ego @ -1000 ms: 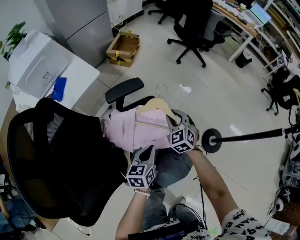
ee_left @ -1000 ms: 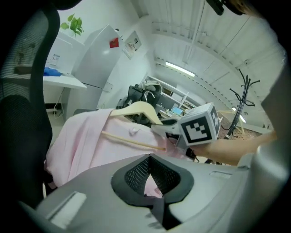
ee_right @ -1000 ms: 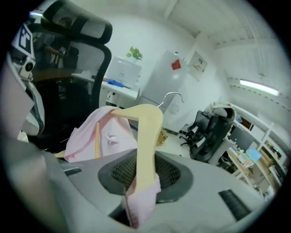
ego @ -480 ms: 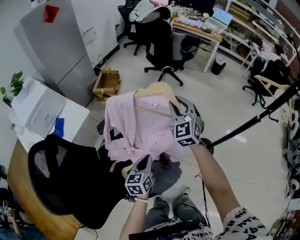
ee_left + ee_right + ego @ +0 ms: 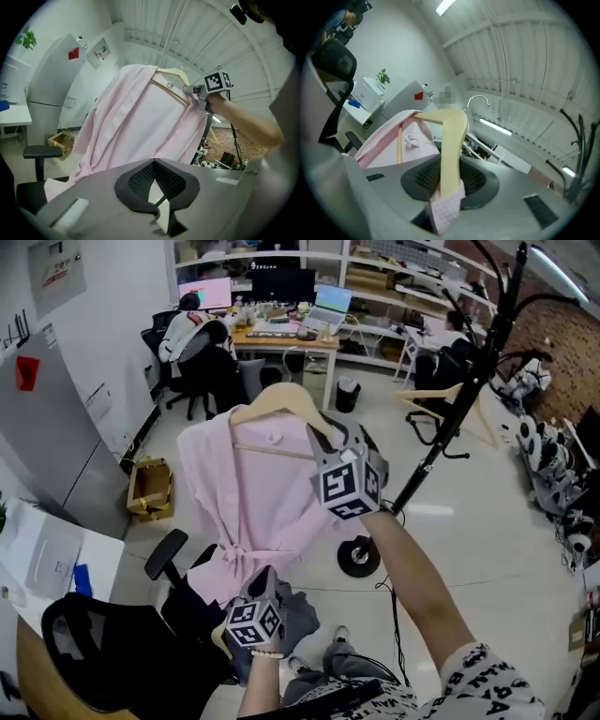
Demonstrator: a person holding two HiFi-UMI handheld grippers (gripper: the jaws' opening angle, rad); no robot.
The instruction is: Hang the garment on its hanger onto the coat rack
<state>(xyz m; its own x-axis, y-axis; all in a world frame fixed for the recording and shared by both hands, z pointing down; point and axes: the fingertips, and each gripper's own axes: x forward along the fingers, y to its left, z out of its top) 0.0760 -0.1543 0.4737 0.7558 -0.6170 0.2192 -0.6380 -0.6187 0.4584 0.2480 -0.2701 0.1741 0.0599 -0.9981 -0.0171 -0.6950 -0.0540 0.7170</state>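
Nearest the person, the left gripper (image 5: 265,582) is held low under the hem with its jaws clenched together and nothing between them (image 5: 154,162), beside a black mesh chair (image 5: 122,652). Above it the pink garment (image 5: 253,493) is hung in the air, its long axis vertical, the collar uppermost. The right gripper (image 5: 334,442) is closed on the right arm of the wooden hanger (image 5: 452,136), a fold of pink cloth pinched in with it. The hanger's (image 5: 281,401) bar is laid roughly level, its metal hook (image 5: 478,99) turned upward. Farther off to the right, apart from the hanger, the black coat rack (image 5: 459,399) is seen.
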